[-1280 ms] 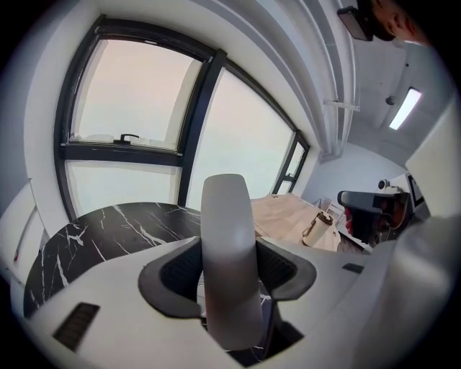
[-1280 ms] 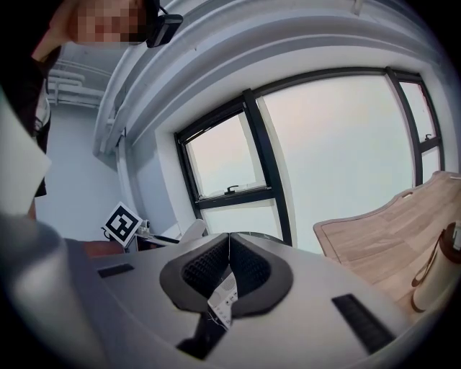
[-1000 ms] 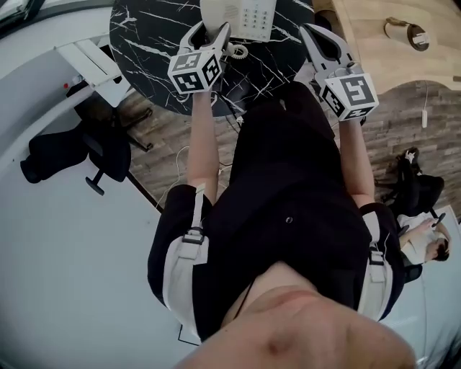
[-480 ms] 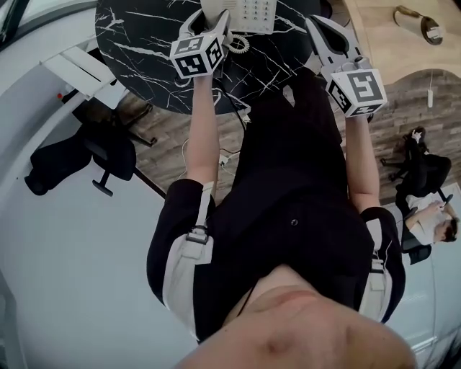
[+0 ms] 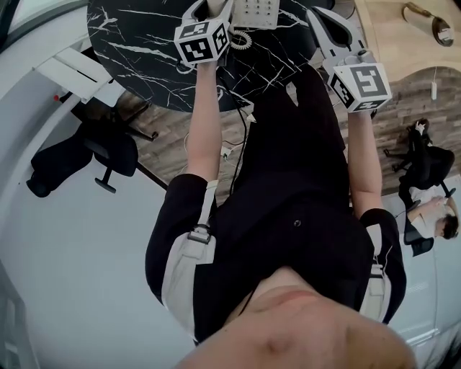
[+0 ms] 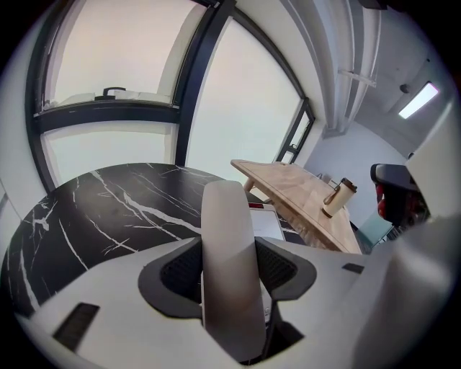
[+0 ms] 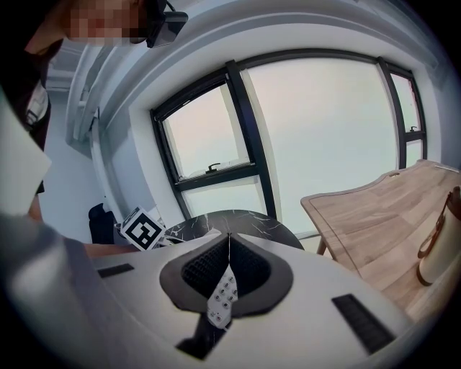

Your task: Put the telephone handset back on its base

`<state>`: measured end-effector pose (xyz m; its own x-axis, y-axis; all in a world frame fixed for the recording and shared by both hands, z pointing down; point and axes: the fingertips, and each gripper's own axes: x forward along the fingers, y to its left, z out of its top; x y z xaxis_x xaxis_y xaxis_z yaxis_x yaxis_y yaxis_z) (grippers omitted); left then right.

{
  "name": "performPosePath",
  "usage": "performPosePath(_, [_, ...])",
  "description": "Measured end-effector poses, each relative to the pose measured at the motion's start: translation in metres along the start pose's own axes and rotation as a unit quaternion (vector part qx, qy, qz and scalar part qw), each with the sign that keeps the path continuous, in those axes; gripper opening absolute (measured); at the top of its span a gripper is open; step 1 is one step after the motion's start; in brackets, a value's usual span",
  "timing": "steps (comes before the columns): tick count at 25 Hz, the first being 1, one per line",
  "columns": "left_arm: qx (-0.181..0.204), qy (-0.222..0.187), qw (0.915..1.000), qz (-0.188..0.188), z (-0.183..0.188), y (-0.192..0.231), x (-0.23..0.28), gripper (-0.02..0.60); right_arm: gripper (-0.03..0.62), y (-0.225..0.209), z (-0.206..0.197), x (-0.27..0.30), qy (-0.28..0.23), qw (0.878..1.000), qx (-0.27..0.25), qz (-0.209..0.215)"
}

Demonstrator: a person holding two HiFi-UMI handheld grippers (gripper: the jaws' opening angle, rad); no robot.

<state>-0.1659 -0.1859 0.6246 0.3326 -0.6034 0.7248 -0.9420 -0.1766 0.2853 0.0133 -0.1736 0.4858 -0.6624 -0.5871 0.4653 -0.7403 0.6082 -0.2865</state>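
One cream bottle with a brown top is the only thing here that can hold something. It stands on the wooden surface. Its top is on, so I cannot tell what is inside.

There is one telephone handset. It is white. It stands up straight between the jaws of the left tool, which squeeze it from both sides. The handset is up over the black surface, on the side closest to the person. It is not on its base yet.

There is one base. It is white with rows of buttons. It sits on the black surface, just to the right of the left tool. One curly cord lies on the black surface beside the base, close to the left tool.

There are two tools. The right tool has its jaws pressed together and holds nothing. It is by the right edge of the black surface, to the right of the base and apart from it.

There are two surfaces. One is round and black with white lines. The other is the wooden one to its right. One black chair stands on the floor, left of the black surface. A second person sits far off to the right.
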Motion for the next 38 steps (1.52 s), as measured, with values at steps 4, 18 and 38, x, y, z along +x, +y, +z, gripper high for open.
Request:
performPosePath(4, [0.004, 0.008, 1.0, 0.002, -0.001, 0.001, 0.014, 0.233, 0.031, 0.001, -0.003, 0.004, 0.002, 1.0, 0.005, 0.0])
performPosePath(18, [0.01, 0.017, 0.9993, 0.031, 0.001, 0.004, 0.04, 0.233, 0.031, -0.01, -0.008, 0.001, 0.001, 1.0, 0.02, -0.013])
performPosePath(38, [0.051, -0.003, 0.9975, 0.049, -0.003, 0.002, 0.047, 0.25, 0.031, -0.014, -0.017, -0.006, 0.004, 0.999, 0.032, -0.021])
